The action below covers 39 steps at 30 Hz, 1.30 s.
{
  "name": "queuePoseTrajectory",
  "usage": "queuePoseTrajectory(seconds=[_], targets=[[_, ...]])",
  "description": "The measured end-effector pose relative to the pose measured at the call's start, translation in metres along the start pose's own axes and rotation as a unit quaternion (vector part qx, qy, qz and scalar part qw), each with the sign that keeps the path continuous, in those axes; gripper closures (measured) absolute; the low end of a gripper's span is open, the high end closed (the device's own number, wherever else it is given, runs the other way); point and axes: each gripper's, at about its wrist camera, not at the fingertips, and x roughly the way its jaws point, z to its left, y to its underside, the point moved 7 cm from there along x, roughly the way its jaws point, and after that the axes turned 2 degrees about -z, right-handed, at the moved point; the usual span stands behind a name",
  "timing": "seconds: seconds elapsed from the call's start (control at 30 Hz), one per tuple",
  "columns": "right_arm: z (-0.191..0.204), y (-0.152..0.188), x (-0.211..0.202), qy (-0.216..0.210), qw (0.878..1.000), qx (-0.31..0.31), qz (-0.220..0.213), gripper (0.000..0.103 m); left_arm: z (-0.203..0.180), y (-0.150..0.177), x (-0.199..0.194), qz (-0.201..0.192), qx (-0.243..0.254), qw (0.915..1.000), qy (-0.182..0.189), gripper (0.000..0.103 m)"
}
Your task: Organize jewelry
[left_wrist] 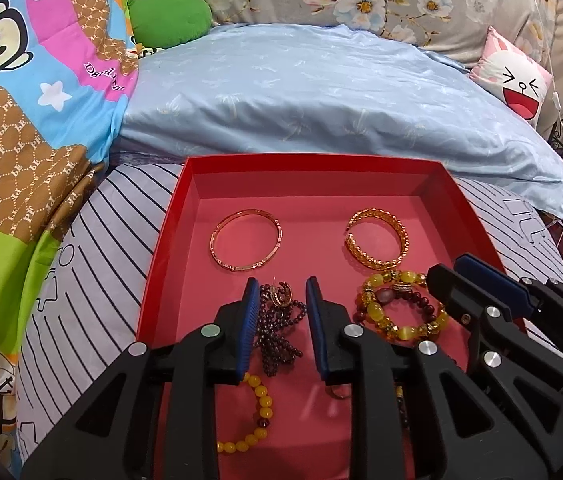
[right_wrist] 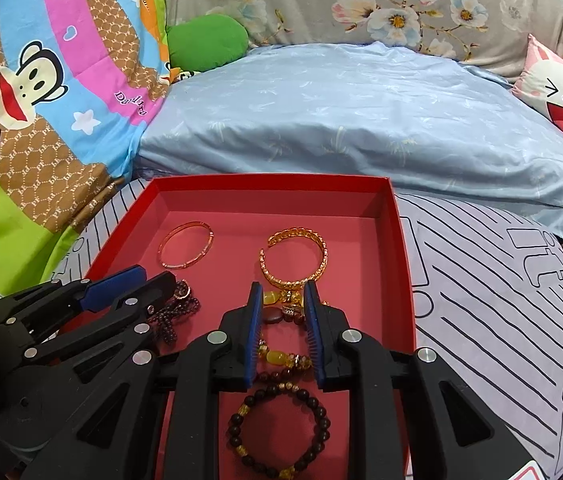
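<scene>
left gripper (left_wrist: 281,292) jaws narrowly parted, straddling dark garnet bead strand (left_wrist: 277,328), pads not pressing; right gripper (right_wrist: 279,300) likewise narrow, astride yellow-and-maroon bead bracelet (right_wrist: 281,336), probably placing pieces in rows; inside red tray (left_wrist: 305,166): thin gold bangle (left_wrist: 246,240), gold cuff (left_wrist: 377,238), yellow bead bracelet (left_wrist: 255,416), dark bead bracelet (right_wrist: 279,432)

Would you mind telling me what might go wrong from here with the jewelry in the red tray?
1. The left gripper straddles a tangled dark bead strand; lifting may drag its earring along.
2. The right gripper sits over the yellow bracelet touching the gold cuff; closing could nudge it.
3. The grippers could collide.
</scene>
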Motion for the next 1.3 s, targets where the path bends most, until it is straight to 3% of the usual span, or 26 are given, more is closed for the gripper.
queuePoseTrajectory(seconds=[0.37, 0.7, 1.3], targets=[[0.001, 0.016, -0.050, -0.001, 1.000, 0.007, -0.016, 0.082, -0.011, 0.013, -0.043, -0.011, 0.010, 0.9998, 0.013, 0.080], [0.004, 0.056, -0.093, 0.002, 1.000, 0.025, -0.013, 0.082, -0.019, 0.055, -0.081, -0.004, 0.006, 0.9998, 0.018, 0.080], [0.011, 0.088, -0.111, 0.009, 1.000, 0.018, -0.004, 0.082, -0.018, 0.090, -0.100, 0.007, 0.004, 1.0000, 0.004, 0.080]])
